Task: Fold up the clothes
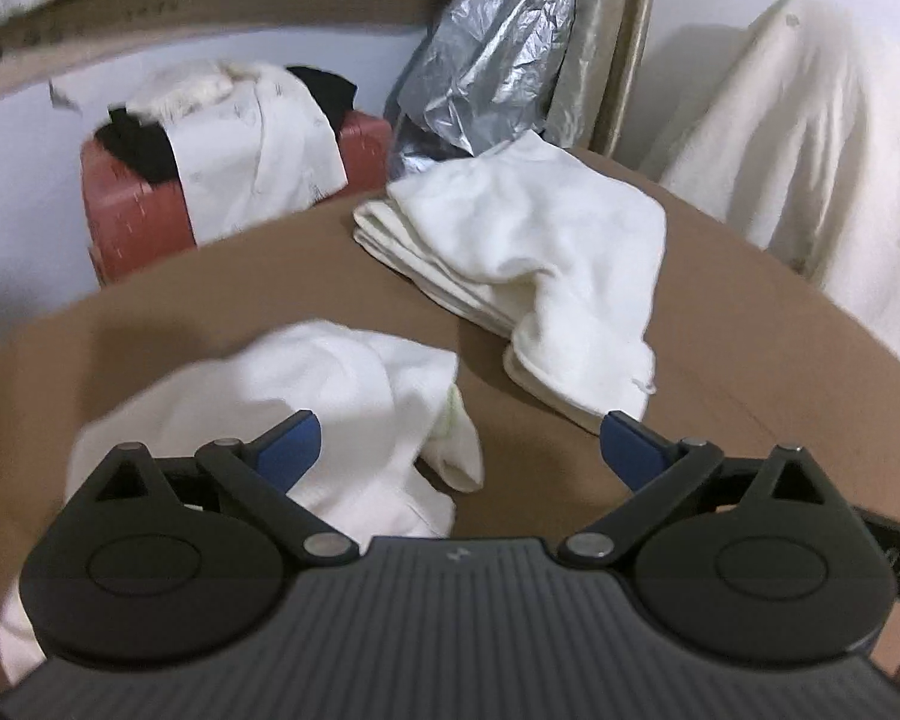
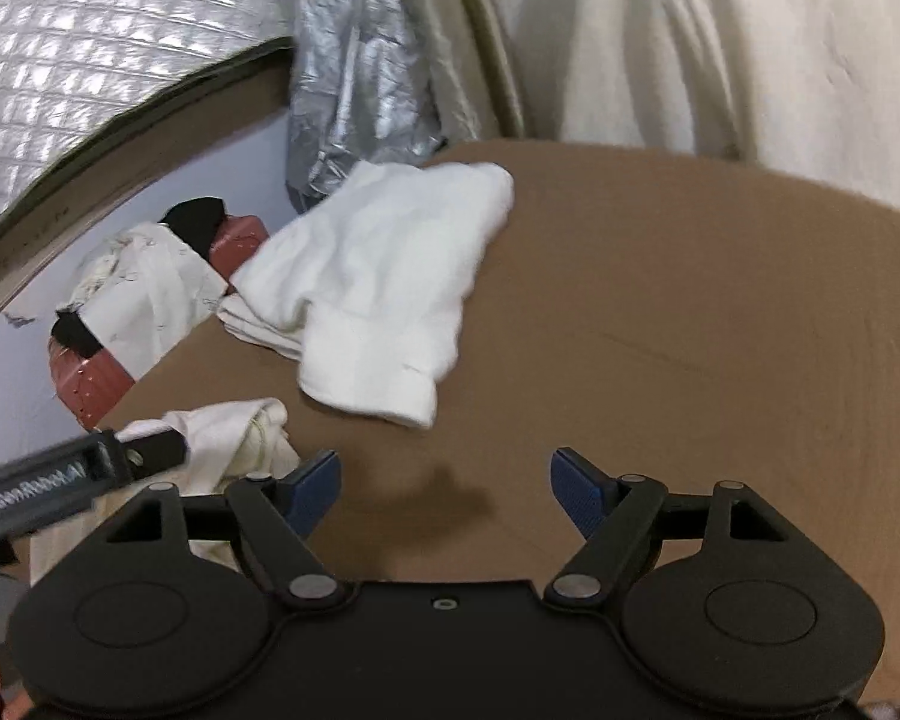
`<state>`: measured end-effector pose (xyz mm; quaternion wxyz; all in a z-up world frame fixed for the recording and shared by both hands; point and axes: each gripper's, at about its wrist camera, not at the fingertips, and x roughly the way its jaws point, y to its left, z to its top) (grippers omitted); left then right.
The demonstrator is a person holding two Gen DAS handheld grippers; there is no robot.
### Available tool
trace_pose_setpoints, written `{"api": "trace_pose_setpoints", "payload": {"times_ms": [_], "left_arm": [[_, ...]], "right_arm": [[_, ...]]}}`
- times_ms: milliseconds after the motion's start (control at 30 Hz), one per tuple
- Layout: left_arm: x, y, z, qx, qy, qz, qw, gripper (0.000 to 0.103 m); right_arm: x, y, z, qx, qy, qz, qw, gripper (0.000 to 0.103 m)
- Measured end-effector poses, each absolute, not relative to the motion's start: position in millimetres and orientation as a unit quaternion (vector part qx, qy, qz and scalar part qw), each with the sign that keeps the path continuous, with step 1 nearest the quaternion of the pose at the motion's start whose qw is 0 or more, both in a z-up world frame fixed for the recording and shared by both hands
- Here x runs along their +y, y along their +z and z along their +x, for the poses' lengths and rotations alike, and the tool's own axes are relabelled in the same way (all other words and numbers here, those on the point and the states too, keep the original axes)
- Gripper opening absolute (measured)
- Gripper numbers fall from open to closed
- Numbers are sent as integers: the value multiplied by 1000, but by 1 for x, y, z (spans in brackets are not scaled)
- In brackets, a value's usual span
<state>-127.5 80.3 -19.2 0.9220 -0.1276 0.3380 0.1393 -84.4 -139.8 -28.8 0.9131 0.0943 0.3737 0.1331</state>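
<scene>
A crumpled white garment (image 1: 306, 420) lies on the near left part of a brown round table (image 1: 750, 396), bunched into soft humps with one corner drooping toward the table's middle. It looks like thin, light knit cloth: limp, likely to sag and slide from a loose pinch, so an edge or corner is probably the best place to take hold. Farther back sits a stack of folded white clothes (image 1: 510, 240), its top piece draped loosely over the front.

The left gripper (image 1: 459, 450) hangs over the crumpled garment with its blue pads spread wide, holding nothing. The right gripper (image 2: 444, 492) is also spread and empty, over bare table just right of the garment (image 2: 234, 438).

Beyond the table's edge stand a red suitcase (image 1: 138, 210) draped with white and black clothes, a silver plastic sheet (image 1: 486, 60), and a cream cloth-covered shape (image 1: 810, 150) on the right.
</scene>
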Motion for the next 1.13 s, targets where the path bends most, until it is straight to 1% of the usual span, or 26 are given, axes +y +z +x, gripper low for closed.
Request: {"api": "trace_pose_setpoints", "payload": {"times_ms": [167, 267, 333, 500, 600, 900, 1133], "left_arm": [[68, -27, -120, 359, 137, -83, 920, 103], [59, -29, -117, 365, 145, -51, 918, 103], [57, -28, -116, 365, 144, -47, 919, 103], [58, -27, -117, 360, 147, -53, 920, 103], [61, -29, -117, 363, 152, -60, 917, 103], [61, -35, -114, 364, 172, -27, 915, 103], [67, -35, -114, 361, 169, -48, 916, 103]], "right_arm": [[-147, -31, -87, 352, 124, 98, 923, 82], [-140, -29, -93, 330, 108, 66, 936, 82], [-134, -28, -96, 319, 110, 49, 940, 82], [-133, -25, -99, 313, 134, 62, 938, 82], [-131, -25, -100, 308, 124, 50, 942, 82], [-128, -30, -100, 311, 120, 46, 942, 82], [-125, -32, -101, 312, 120, 43, 941, 82]]}}
